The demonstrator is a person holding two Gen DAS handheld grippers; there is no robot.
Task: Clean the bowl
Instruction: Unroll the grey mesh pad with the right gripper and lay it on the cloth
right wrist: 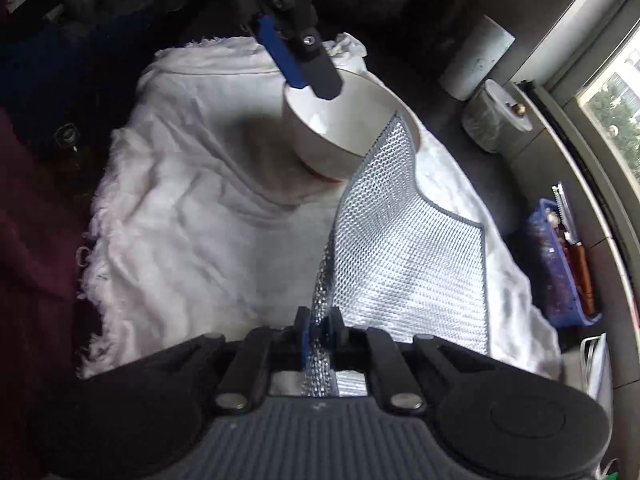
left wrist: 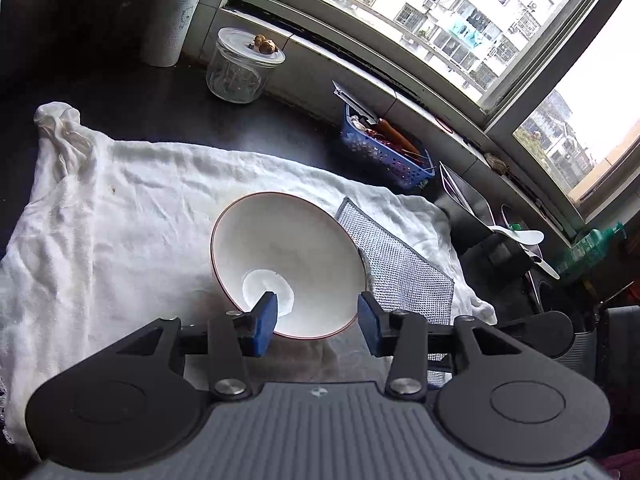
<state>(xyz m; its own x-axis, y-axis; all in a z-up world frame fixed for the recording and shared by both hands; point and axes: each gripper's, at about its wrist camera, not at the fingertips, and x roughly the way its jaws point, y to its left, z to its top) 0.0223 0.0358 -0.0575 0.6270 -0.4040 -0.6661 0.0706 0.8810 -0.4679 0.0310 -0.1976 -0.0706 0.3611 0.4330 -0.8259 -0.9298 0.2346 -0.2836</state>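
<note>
We've got one bowl sitting on the white cloth that covers the dark table, and it looks tipped up on its foot, mouth turned toward our left gripper. The jaws there are spread wide: one blue pad is over the bowl's inside near the bottom, the other is just outside the rim. Whether either pad is actually touching, we cannot tell, so call it poised at the near rim rather than gripping.

Over on the other side, our right gripper has its jaws pressed together on a gathered edge of the silver mesh scrubbing cloth. The mesh lies fanned out over the white cloth, and its far corner rises against the bowl's outer wall at the rim.

Where are we in the job? Early, by our reading. The scrubber is in hand but not yet inside the bowl, and the bowl is not yet held. The inside looks white and fairly plain from here, so how much dirt is left we can't judge. Still to come, we'd say: steady the bowl, bring the mesh in, wipe round.

The count: one bowl, one mesh cloth, one white cloth, two grippers. At the back, one glass jar with a lid, one blue basket of utensils, one paper roll.
</note>
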